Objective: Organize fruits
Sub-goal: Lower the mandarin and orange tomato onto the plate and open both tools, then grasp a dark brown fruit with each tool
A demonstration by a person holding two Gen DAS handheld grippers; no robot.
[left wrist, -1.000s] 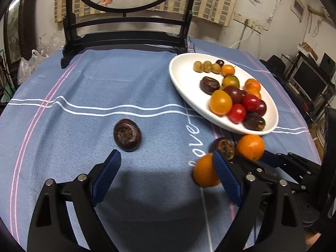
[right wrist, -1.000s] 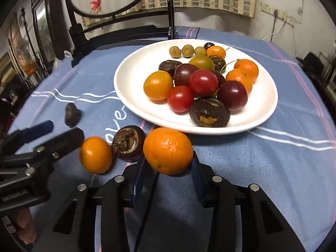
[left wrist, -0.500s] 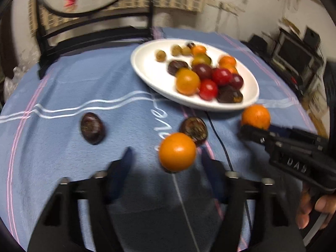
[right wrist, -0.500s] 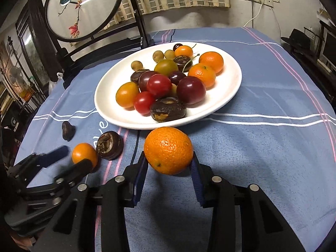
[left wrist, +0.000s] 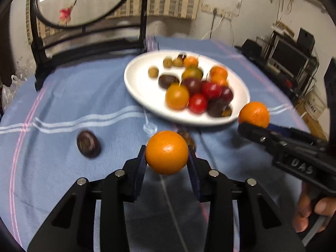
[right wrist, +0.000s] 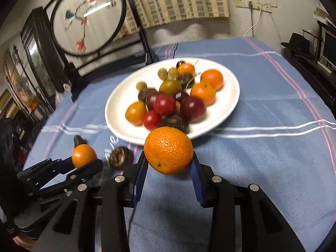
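Note:
My left gripper (left wrist: pixel 167 159) is shut on a smooth orange (left wrist: pixel 167 152) and holds it above the blue cloth, short of the white plate (left wrist: pixel 145 88). My right gripper (right wrist: pixel 169 163) is shut on a dimpled orange (right wrist: pixel 168 150) and holds it just before the plate's (right wrist: pixel 229 96) near rim. The plate carries several fruits: tomatoes, plums, small oranges, longans. A dark passion fruit (left wrist: pixel 88 143) lies on the cloth to the left. Another dark fruit (right wrist: pixel 120 158) lies between the grippers, mostly hidden behind the orange in the left wrist view.
A blue tablecloth (left wrist: pixel 63 96) with white and pink stripes covers the table. A black stand with a round embroidered screen (right wrist: pixel 88 21) stands at the far edge. Shelves with electronics (left wrist: pixel 294 56) are off to the right.
My left gripper has closed on the smooth orange and lifted it. My right gripper has risen with the dimpled orange toward the plate's rim.

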